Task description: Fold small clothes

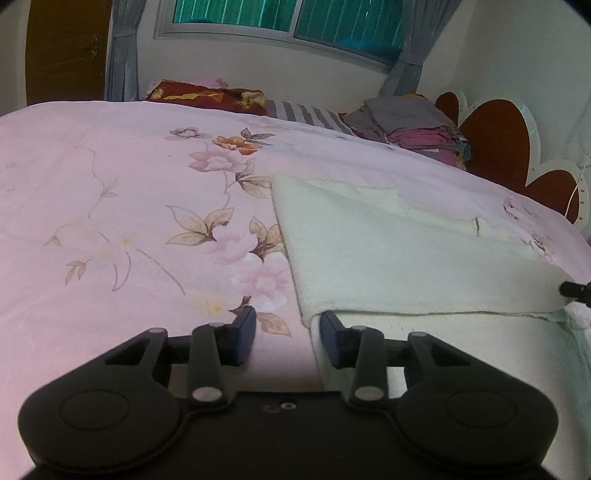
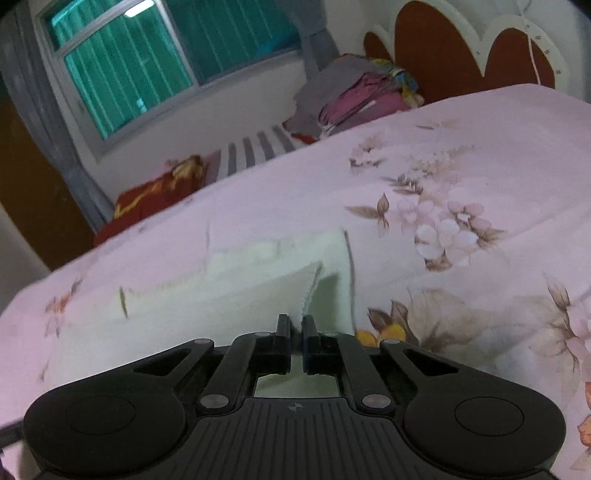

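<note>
White cloth [image 1: 406, 258] half-folded on bed [image 1: 110, 206]; right gripper [image 2: 295, 326] clamped on its corner, left gripper [image 1: 288, 325] fingers apart straddling its edge; further folds remain.

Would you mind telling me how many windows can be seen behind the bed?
1. The window is in the far wall beyond the floral bedsheet, between grey curtains. Others may lie outside these views.

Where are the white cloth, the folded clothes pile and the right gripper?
white cloth [image 1: 406, 258], left wrist view, flat middle of its upper layer
folded clothes pile [image 1: 410, 127], left wrist view, grey top layer
right gripper [image 2: 295, 326], right wrist view, between fingertips pinching the cloth's edge
</note>
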Available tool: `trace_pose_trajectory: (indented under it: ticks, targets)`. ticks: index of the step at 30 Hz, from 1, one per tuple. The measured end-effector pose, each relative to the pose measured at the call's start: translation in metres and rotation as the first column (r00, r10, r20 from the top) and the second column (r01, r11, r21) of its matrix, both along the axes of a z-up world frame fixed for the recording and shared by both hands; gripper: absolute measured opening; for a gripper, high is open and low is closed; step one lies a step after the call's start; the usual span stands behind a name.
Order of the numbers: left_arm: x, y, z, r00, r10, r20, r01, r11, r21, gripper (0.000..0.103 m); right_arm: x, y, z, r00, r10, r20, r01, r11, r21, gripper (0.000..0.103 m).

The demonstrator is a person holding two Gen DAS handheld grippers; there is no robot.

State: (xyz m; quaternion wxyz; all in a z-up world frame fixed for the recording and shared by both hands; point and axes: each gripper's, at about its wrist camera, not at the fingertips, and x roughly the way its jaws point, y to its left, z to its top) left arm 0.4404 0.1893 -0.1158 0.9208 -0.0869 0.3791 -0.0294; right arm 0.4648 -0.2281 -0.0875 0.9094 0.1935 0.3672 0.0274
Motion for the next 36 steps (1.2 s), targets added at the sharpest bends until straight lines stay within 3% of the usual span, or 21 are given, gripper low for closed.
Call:
trace_pose_trajectory:
  ticks: [8, 19, 23, 25, 26, 27, 29, 32, 36]
  targets:
    - [0.003, 0.006, -0.001, 1.0, -0.002, -0.008, 0.001, 0.999, -0.034, 0.037, -0.007, 0.002, -0.005, 1.0, -0.009, -0.016, 0.009, 1.0, 0.001, 0.005]
    - [0.006, 0.004, -0.002, 1.0, -0.013, -0.015, 0.013, 1.0, -0.026, 0.037, -0.003, 0.009, -0.017, 0.997, -0.013, -0.081, 0.01, 0.999, -0.038, 0.005]
    - [0.004, 0.009, 0.006, 1.0, -0.01, -0.026, 0.009, 0.999, -0.04, 0.043, -0.005, 0.008, -0.012, 0.997, 0.02, -0.071, -0.025, 0.998, -0.06, 0.005]
    - [-0.013, 0.011, 0.026, 0.996, 0.026, 0.089, -0.025, 1.0, -0.013, 0.067, -0.008, 0.006, -0.004, 0.999, -0.001, -0.052, -0.004, 0.995, -0.104, 0.02]
    - [-0.02, 0.007, 0.035, 0.987, 0.007, 0.158, -0.008, 1.0, 0.005, 0.072, -0.011, 0.005, 0.002, 0.999, -0.027, -0.039, 0.021, 0.989, -0.143, 0.042]
    - [-0.02, 0.0, 0.041, 0.983, -0.012, 0.182, 0.01, 1.0, 0.013, 0.073, -0.016, 0.005, 0.009, 1.0, -0.03, 0.001, 0.03, 0.984, -0.176, 0.045]
    - [-0.006, -0.02, 0.04, 0.985, -0.072, 0.154, 0.075, 0.997, -0.016, 0.07, -0.019, 0.014, 0.018, 0.998, 0.036, 0.05, -0.027, 0.985, -0.17, 0.044]
    - [0.019, -0.063, 0.027, 0.978, -0.177, 0.114, 0.174, 0.984, 0.031, 0.067, -0.009, 0.054, 0.012, 0.983, 0.183, 0.029, -0.178, 0.976, -0.128, 0.024]
    - [0.036, -0.086, 0.005, 0.978, -0.198, 0.067, 0.192, 0.977, 0.091, 0.067, 0.001, 0.11, -0.006, 0.95, 0.312, 0.005, -0.309, 0.941, -0.136, 0.024]
